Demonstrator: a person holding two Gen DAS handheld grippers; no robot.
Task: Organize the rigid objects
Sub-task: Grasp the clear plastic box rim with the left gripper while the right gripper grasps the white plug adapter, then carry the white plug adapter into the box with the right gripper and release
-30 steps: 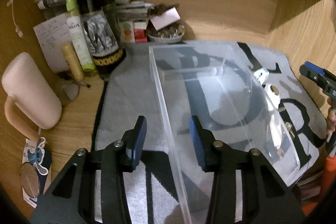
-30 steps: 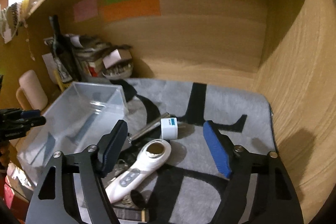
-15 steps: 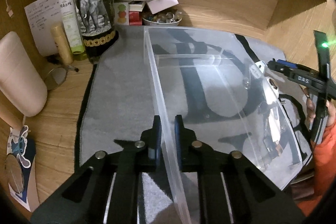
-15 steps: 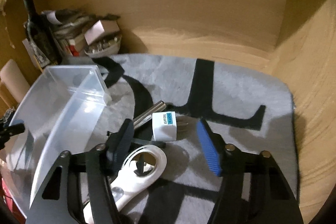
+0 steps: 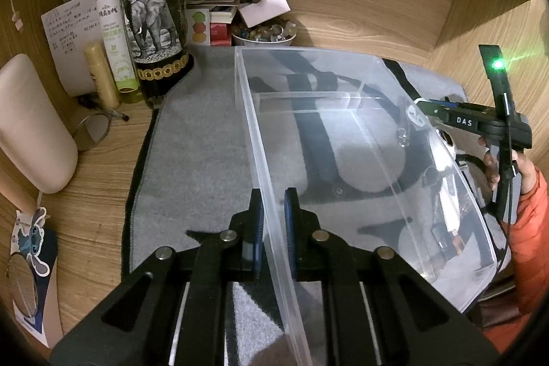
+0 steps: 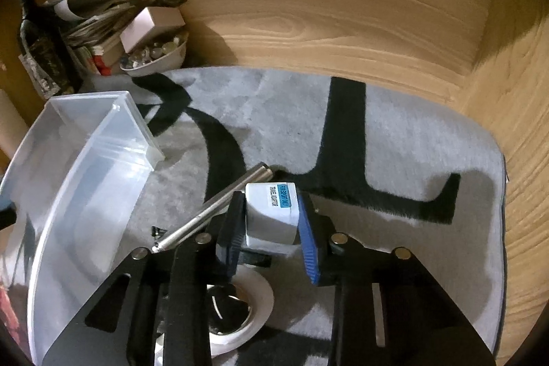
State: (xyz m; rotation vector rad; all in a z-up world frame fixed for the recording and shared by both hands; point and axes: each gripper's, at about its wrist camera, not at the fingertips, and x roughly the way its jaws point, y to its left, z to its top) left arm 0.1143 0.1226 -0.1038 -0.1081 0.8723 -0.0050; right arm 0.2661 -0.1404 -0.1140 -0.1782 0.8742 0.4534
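Left gripper (image 5: 273,222): fingers clenched on the near long wall of the clear plastic bin (image 5: 442,167), one finger inside and one outside, just below the rim. Bin judged light, thin-walled and somewhat flexible, smooth enough to slip; a hold low on the wall near a corner would be stiffer. Beyond the fingers the bin interior is seen to hold nothing, apart from a clear divider across its far end. The grey mat (image 5: 192,160) shows through the floor of the bin.

Right gripper (image 6: 272,228): fingers closed on opposite flat sides of the white travel adapter (image 6: 271,215), label facing up. Adapter judged rigid, compact, light, hard-shelled; the flat faces are well suited to the pads, though the plastic is glossy. Whether it is lifted off the mat cannot be told. Just left of the fingers lies a metal pen-like rod (image 6: 212,204); under the fingers, a white handheld device (image 6: 240,311). The bin stands further left, apart from the adapter.
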